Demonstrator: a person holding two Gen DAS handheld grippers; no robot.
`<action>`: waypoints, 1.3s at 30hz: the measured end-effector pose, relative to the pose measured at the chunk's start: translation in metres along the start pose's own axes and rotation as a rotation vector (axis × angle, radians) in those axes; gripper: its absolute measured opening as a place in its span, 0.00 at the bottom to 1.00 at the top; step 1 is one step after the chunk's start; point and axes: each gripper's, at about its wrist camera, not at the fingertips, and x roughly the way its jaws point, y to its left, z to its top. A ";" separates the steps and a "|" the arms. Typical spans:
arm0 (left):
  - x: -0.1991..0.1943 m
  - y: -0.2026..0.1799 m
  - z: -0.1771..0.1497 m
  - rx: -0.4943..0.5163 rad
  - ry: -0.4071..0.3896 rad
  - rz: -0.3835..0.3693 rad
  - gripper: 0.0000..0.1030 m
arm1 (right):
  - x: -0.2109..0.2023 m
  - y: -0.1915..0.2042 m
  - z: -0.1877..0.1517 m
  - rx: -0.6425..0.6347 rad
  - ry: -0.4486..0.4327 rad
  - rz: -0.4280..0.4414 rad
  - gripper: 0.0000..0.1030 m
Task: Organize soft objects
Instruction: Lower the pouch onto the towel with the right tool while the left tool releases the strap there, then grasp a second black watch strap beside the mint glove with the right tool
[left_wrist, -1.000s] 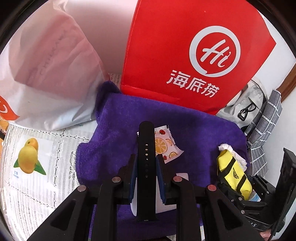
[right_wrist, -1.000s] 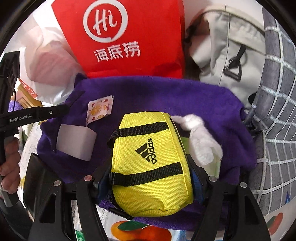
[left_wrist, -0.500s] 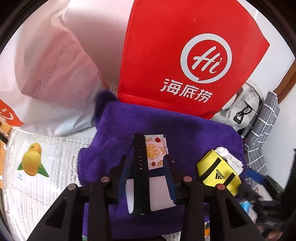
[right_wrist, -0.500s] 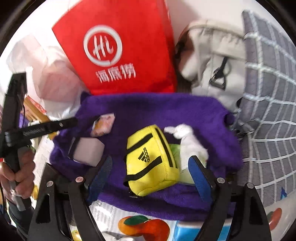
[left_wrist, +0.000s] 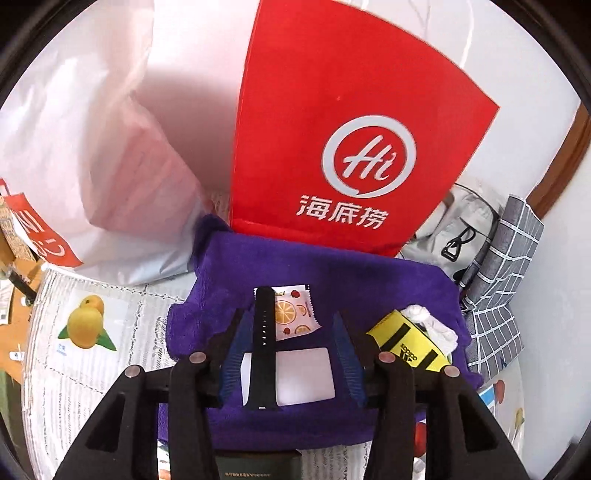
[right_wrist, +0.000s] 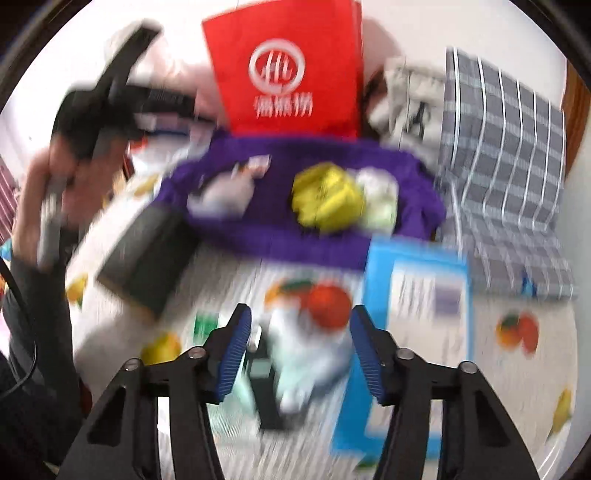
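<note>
A purple towel lies on the table and holds a black watch strap, a grey-white square pad, a fruit-print sachet, a yellow Adidas pouch and a white cloth wad. My left gripper is open, its jaws either side of the strap and pad, just above them. My right gripper is open and empty, pulled back over the tablecloth; its view is blurred. The towel and the pouch lie farther off there.
A red paper bag, a white plastic bag, a beige bag and a checked cloth stand behind the towel. A blue box, a dark book and small items lie on the fruit-print tablecloth.
My left gripper opened off the black strap and drew back. My right gripper let go of the yellow pouch on the towel, opened and pulled back fast toward the table's front.
</note>
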 end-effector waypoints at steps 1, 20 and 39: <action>-0.002 -0.002 0.000 0.009 0.004 -0.009 0.44 | 0.001 0.003 -0.008 0.005 0.005 0.008 0.43; -0.029 -0.030 -0.004 0.045 -0.009 -0.122 0.48 | 0.007 0.034 -0.038 -0.099 -0.013 -0.114 0.20; -0.058 -0.106 -0.043 0.246 -0.036 -0.100 0.50 | -0.062 0.002 -0.107 0.052 -0.048 -0.062 0.20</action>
